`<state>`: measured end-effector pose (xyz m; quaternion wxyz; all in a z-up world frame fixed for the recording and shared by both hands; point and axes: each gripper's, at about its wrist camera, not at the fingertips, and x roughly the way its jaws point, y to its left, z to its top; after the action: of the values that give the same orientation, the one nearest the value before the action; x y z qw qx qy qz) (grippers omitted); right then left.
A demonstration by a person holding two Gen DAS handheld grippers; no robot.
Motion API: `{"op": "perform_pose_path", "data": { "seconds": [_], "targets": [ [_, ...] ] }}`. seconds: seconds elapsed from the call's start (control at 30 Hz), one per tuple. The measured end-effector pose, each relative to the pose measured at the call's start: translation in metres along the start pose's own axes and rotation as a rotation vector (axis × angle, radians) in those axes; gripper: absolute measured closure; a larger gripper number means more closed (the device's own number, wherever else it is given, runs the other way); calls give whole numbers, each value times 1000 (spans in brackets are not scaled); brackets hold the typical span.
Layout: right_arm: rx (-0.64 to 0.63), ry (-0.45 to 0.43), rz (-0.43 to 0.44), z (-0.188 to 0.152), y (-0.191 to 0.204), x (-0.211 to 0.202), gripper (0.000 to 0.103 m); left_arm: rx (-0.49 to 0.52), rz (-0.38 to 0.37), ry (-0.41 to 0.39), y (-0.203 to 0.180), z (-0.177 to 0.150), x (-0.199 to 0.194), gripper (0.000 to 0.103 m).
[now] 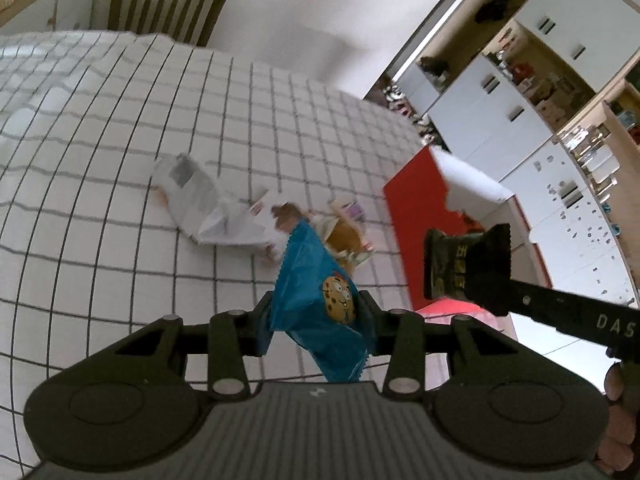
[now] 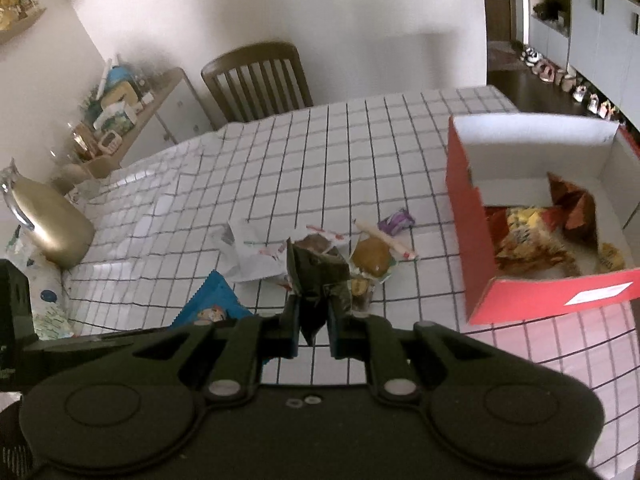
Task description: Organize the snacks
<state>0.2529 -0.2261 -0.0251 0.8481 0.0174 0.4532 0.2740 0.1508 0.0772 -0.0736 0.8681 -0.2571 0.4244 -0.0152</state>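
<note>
Blue, glossy foil with crimped ends and a cartoon cookie face is being pinched between the fingers of the left gripper point(image 1: 316, 312); this cookie packet point(image 1: 320, 292) is being held above the desk point(image 1: 120, 140), which is covered by a white cloth with a dark grid. A dark green crinkled packet point(image 2: 318, 280) is being clamped by the nearly closed fingers of the right gripper point(image 2: 314, 316), also clear of the cloth. More snacks are being left loose on the cloth: a crumpled white wrapper point(image 2: 256, 252), a round brown pastry in clear film point(image 2: 374, 260), a small purple wrapper point(image 2: 396, 220) and a thin stick-shaped packet point(image 2: 384, 238). To the right, a red cardboard box point(image 2: 468, 220) with a white inside is being shown with yellow and reddish bags point(image 2: 532, 236) in it; its far side is being cut off by the frame. Print on the dark packet is too blurred to be read.
</note>
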Motion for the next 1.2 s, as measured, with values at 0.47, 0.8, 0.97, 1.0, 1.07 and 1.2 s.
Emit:
{"op": "perform_pose_path", "data": {
  "seconds": [0.47,0.8,0.97,1.0,1.07,1.2],
  "targets": [
    [-7,-67,27,17,-48,-45,91,74,-16,-87,-79,25,-11,62],
    [-4,-117,15,39,-105,-69,91,138,-17,-117,-151,42,11,62],
    [23,-134,-2,46,-149,-77,91,176,-19,-117,-188,48,33,62],
    [30,-134,-8,47,-159,-78,91,183,-20,-116,-195,50,37,62],
    [47,-133,-17,48,-174,-79,91,209,-23,-110,-211,52,49,62],
    [73,-126,-36,47,-202,-76,91,223,7,-90,-225,53,74,62]
  ]
}}
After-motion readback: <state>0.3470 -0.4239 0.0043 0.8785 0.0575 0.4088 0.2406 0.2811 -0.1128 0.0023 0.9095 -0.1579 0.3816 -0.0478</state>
